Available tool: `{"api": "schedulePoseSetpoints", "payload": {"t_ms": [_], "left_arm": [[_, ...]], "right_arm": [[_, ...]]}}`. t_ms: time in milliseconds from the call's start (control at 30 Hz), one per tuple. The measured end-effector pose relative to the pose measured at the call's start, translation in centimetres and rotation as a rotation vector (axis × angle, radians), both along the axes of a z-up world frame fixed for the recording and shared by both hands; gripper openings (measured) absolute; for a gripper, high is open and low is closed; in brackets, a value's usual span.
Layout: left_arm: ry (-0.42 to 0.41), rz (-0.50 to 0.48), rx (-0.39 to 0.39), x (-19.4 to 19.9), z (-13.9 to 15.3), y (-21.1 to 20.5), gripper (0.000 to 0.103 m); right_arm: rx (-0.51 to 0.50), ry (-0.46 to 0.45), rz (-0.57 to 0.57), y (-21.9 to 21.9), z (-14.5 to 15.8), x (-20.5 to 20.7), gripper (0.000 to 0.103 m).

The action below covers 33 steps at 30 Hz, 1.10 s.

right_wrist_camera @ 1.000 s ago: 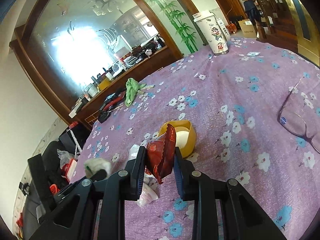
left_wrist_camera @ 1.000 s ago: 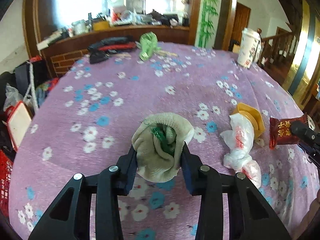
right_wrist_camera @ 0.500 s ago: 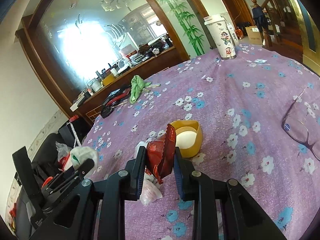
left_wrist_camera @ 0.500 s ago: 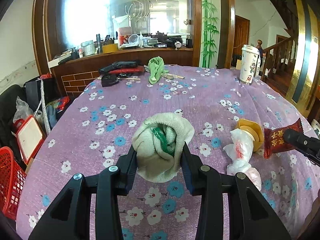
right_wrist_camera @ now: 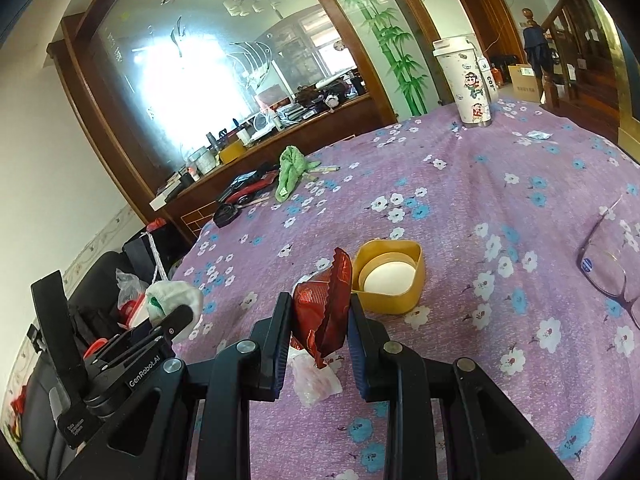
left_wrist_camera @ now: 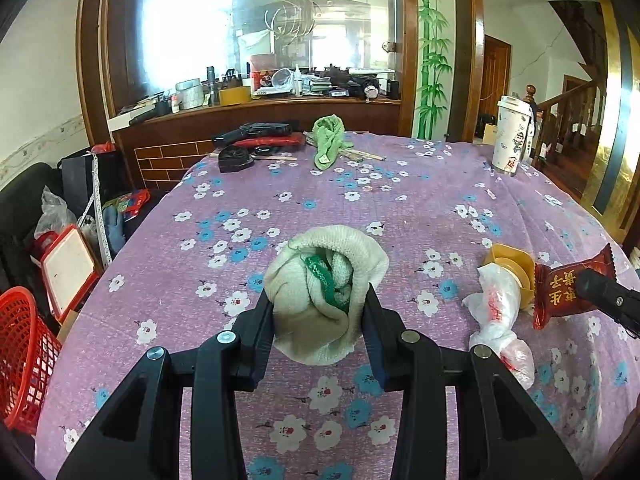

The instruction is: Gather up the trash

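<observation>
Left tongs [left_wrist_camera: 319,314]: black plastic fingers pinching a cream knitted cloth bundle [left_wrist_camera: 324,292], soft and ribbed, rolled into a rough ball with a green strip tucked into its folds. The bundle is held above the tabletop [left_wrist_camera: 360,200], which is covered in a purple cloth printed with small white and blue flowers.

Right tongs [right_wrist_camera: 320,320]: clamped on a red foil snack wrapper [right_wrist_camera: 326,304], glossy, crinkled, with a serrated edge, held upright between the pads, clear of the cloth.

Below and just beside the wrapper lies a crumpled translucent plastic bag [left_wrist_camera: 500,312] with red print. Next to it sits a yellow rounded-square plastic cup [right_wrist_camera: 390,276], open top, with a smooth white disc inside.

Far side of the tabletop: a limp green terry rag [left_wrist_camera: 330,140], dark flat objects [left_wrist_camera: 256,136] near it, and a tall white tumbler [right_wrist_camera: 468,80] with cartoon stickers. Thin-rimmed glasses [right_wrist_camera: 608,264] lie at the right edge.

A red plastic mesh basket [left_wrist_camera: 22,356] stands on the floor left of the tabletop.
</observation>
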<state>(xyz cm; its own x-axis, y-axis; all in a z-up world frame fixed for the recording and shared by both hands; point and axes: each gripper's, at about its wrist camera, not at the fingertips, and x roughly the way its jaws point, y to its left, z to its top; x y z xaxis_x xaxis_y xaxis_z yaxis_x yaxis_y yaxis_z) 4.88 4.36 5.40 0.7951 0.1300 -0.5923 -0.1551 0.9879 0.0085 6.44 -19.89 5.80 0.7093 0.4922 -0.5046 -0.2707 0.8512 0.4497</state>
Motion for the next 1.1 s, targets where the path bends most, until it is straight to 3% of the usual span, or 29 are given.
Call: {"api": "schedulePoseSetpoints", "payload": {"t_ms": [500,933,1100], "left_arm": [[-0.002,0.059,0.014,0.2,-0.2,0.9,0.039],[-0.07,0.193,-0.024,-0.9,1.1,4.3,0.039],[-0.097,0.221,-0.005,-1.4,1.6,4.7,0.039]], "right_arm": [[-0.033,-0.044,0.093,2.3,0.3,-0.9,0.028],[-0.107,-0.087,0.193,5.1,0.2,-2.3,0.028],[-0.128,-0.106,0.229,5.9,0.3,-2.8,0.028]]}}
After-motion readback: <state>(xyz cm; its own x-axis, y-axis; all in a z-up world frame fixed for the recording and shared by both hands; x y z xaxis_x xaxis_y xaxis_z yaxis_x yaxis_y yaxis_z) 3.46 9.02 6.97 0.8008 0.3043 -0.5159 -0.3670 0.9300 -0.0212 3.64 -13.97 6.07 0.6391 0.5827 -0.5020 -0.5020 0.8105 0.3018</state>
